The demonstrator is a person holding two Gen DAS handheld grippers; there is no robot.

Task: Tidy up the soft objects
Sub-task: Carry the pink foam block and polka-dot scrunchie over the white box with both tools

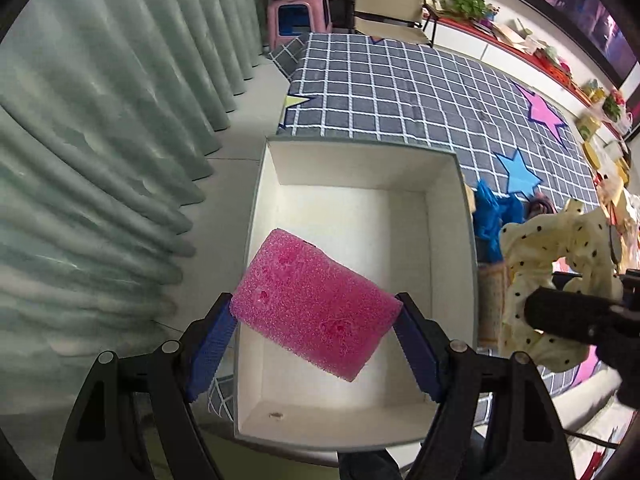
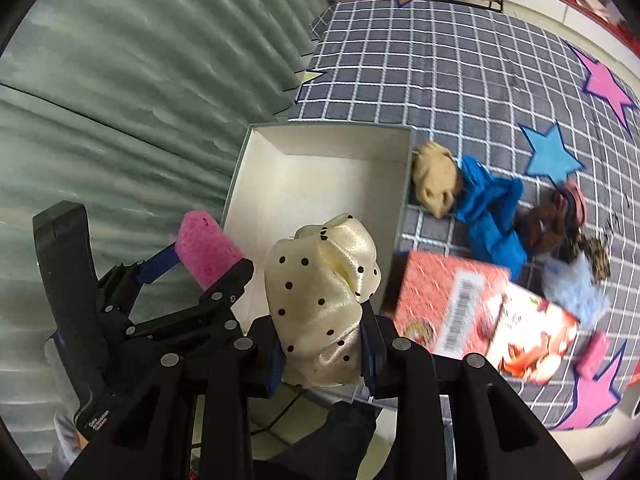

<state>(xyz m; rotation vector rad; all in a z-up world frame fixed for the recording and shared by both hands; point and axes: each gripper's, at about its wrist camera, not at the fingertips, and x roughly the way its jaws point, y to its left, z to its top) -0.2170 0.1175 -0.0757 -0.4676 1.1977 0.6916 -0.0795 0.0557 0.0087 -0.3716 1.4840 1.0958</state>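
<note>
You're in a home — a living room, by the look of it: pale green curtains (image 1: 100,128) on the left, a checked rug (image 1: 420,92) with coloured stars, a pink plastic stool (image 1: 298,16) far off, potted greenery (image 1: 460,0) on a low shelf.

A barcode, digits unreadable, stands on the red carton (image 2: 476,316).

1. The box (image 1: 450,240) stands at the rug's (image 1: 400,92) near edge, curtain (image 1: 100,140) to its left.
2. The sponge (image 1: 316,312) hangs above the box's near left part.
3. The scrunchie (image 2: 320,304) hangs over the box's near right corner.
4. Loose cloths (image 2: 488,204) and a carton (image 2: 480,316) lie on the rug right of the box.
</note>
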